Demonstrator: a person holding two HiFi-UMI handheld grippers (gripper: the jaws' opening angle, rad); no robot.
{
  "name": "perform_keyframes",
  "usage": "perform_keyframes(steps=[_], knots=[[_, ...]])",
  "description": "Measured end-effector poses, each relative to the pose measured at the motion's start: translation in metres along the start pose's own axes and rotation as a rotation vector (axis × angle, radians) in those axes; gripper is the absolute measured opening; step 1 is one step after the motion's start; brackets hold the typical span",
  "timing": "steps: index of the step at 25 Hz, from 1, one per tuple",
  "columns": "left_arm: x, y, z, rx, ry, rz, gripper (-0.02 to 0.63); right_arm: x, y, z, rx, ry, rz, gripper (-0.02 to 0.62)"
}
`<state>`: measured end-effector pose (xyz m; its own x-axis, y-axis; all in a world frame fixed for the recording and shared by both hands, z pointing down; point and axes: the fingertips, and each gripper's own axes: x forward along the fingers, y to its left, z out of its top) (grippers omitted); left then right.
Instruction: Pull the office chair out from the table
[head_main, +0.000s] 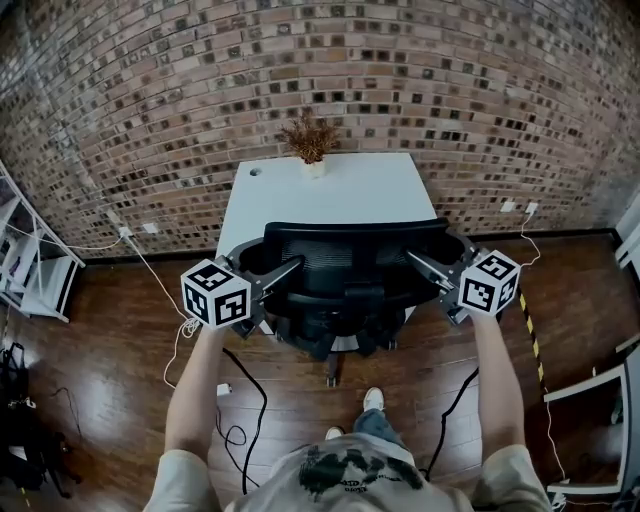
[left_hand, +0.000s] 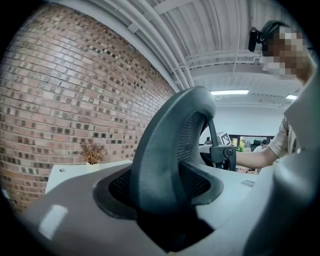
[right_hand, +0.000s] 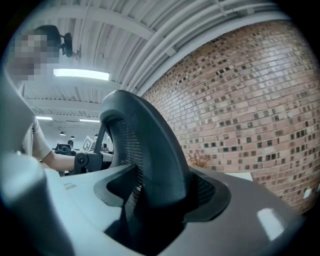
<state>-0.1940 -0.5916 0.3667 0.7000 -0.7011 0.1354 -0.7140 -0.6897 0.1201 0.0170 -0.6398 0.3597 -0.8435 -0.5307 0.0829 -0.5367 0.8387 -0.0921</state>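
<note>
By the brick wall (head_main: 400, 80): a white table (head_main: 390, 190) stands with its far edge against it, and a small dried plant (head_main: 310, 140) sits at that far edge.
Chair: the black chair (head_main: 345, 262) is at the table's near edge, its mesh backrest (head_main: 340, 245) toward the person and its seat side reaching under the tabletop.
Floor: dark wood (head_main: 110, 340).
Cables: black and white cables (head_main: 245, 400) trail across the floor from the wall side. They pass just left of the chair's base and run close to the person's shoe (head_main: 372, 400).
Left side: a white shelf (head_main: 40, 270) stands well apart from the chair.
Right side: a white frame (head_main: 600, 385) stands near the picture's edge, and a strip of yellow and black tape (head_main: 530, 325) lies on the floor between it and the chair.
Left gripper: the left gripper (head_main: 285, 275) is held about level. Its jaws stand fairly wide and are closed on the left edge of the backrest, which fills the gap between the pads.
Right gripper: the right gripper (head_main: 420, 265) is also level. Its jaws are wide and clamp the right edge of the backrest in the same way.
</note>
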Motion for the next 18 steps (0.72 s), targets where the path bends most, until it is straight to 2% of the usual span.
perform_keyframes(steps=[9, 18], knots=[[-0.028, -0.037, -0.011, -0.006, -0.007, -0.014, 0.282, -0.031, 0.036, -0.009, 0.022, -0.007, -0.007, 0.305], [-0.057, -0.074, -0.021, -0.003, -0.009, 0.027, 0.287, -0.062, 0.071, -0.017, 0.022, -0.021, 0.006, 0.305]])
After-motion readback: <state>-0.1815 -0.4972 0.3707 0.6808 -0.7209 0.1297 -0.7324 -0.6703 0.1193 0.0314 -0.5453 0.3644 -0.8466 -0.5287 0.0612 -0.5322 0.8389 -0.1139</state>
